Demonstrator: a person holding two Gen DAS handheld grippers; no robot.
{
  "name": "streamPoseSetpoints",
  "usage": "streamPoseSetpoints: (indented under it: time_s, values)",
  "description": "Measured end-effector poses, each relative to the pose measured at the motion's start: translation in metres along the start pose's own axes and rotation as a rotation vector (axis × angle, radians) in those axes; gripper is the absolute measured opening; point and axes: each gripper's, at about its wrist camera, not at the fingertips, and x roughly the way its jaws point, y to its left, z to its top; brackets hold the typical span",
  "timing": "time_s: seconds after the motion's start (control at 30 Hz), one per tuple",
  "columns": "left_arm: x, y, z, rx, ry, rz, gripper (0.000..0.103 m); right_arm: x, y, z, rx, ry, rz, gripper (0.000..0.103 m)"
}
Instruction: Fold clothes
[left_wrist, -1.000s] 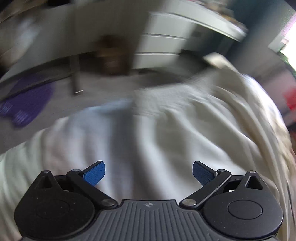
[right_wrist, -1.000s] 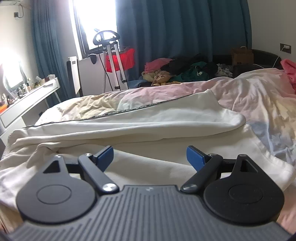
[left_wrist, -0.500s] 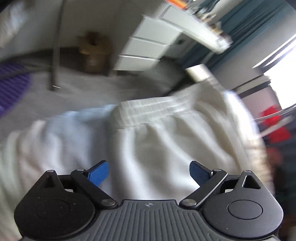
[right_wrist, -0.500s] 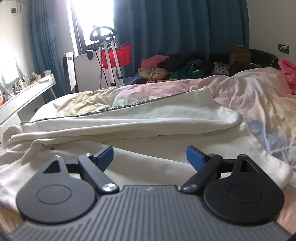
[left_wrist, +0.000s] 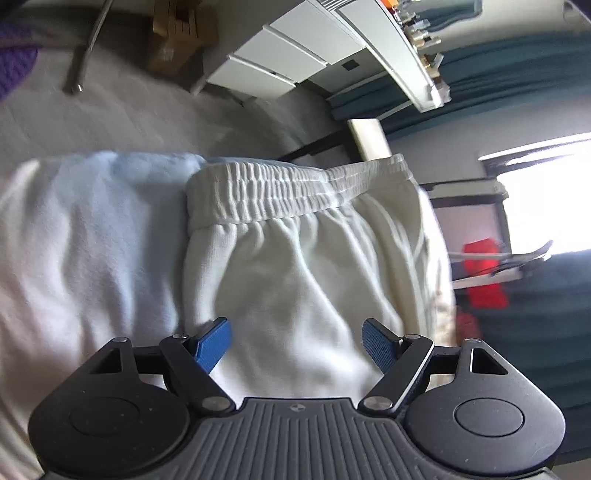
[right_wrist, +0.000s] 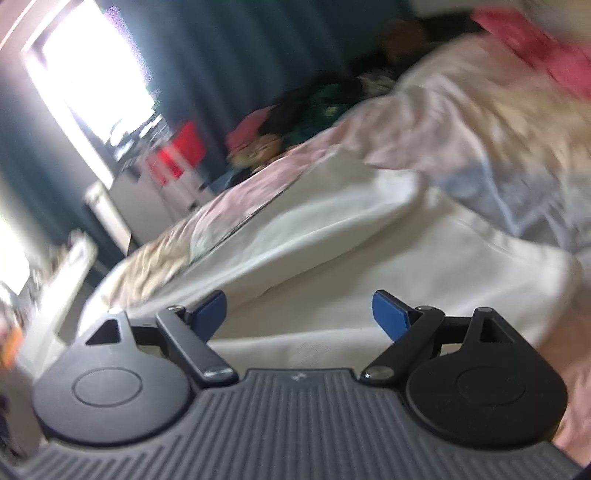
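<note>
Black ribbed grippers, blue fingers (left_wrist: 213, 344)

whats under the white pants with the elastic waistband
The white pants lie on a pale bed cover, which shows bare to their left and past the waistband. What lies directly beneath the pants is covered. The open left gripper hovers over them.

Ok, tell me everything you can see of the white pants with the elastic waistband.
The white pants look like soft, thick knit fabric. The ribbed, gathered elastic waistband runs across the far end, with soft pleats fanning from it toward the camera. They lie flat but rumpled on pale bedding, the waistband's right end at the bed's edge. The left hand-held gripper is over the near part, jaws open; whether it touches the fabric cannot be told.
</note>
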Motion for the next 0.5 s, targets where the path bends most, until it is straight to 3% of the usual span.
streamPoseSetpoints:
  time_s: [0.17, 0.33, 0.5]
  values:
    - [-0.018, 0.012, -0.005, -0.025, -0.054, 0.024, 0.076, -0.012, -0.058, 0.005, 0.178, -0.059, -0.157, 0.089]
    - [-0.040, 0.012, -0.011, -0.020, -0.160, 0.085, 0.082, -0.017, -0.092, -0.008, 0.378, -0.060, -0.215, 0.088]
    - [-0.025, 0.008, -0.001, 0.003, -0.114, 0.137, 0.082, -0.009, -0.116, -0.017, 0.538, -0.036, -0.234, 0.088]
